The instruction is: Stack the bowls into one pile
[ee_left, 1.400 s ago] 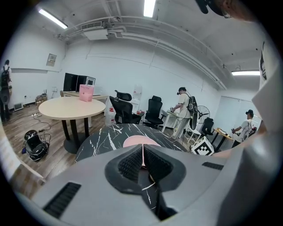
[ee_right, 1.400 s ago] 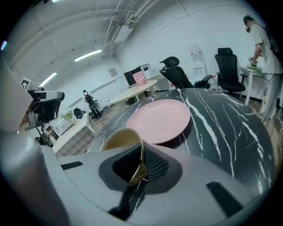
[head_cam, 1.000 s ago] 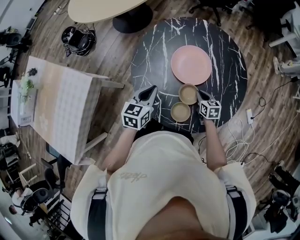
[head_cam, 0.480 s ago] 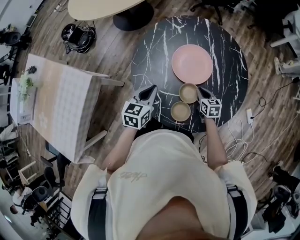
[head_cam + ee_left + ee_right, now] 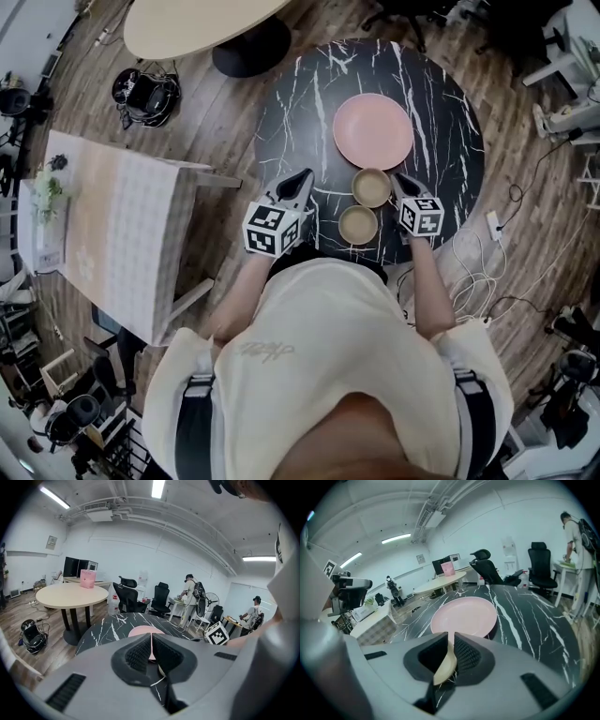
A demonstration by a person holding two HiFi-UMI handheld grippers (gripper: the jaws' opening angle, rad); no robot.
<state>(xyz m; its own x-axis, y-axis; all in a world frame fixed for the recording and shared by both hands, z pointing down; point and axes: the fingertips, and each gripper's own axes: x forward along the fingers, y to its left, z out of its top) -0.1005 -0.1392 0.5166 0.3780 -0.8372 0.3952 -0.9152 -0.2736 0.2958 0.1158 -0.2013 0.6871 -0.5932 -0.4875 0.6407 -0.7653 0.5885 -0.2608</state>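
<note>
1. Plate (image 5: 372, 130): pink, lying flat on the black marble table (image 5: 300, 103). I took it as my reference for every place below.
2. Far bowl (image 5: 371, 187): tan, mouth up, just on the person's side of the plate. I could not tell whether its rim touched the plate's edge.
3. Near bowl (image 5: 358, 225): tan, mouth up, on the table just beyond the far bowl from the plate. The two bowls sat side by side, unstacked.
4. Right gripper (image 5: 397, 180): at the plate's near right, jaws clamped on the far bowl's rim. In the right gripper view I saw the tan rim pinched between the ribbed pads (image 5: 467, 656), with the plate straight ahead.
5. Left gripper (image 5: 302, 178): at the plate's near left, apart from both bowls. Its jaws were pressed together to a thin slit and held nothing.
6. Beige table (image 5: 197, 21): round, on the wood floor beyond the plate and to its left.
7. Checked table (image 5: 122, 225): well to the plate's left.
</note>
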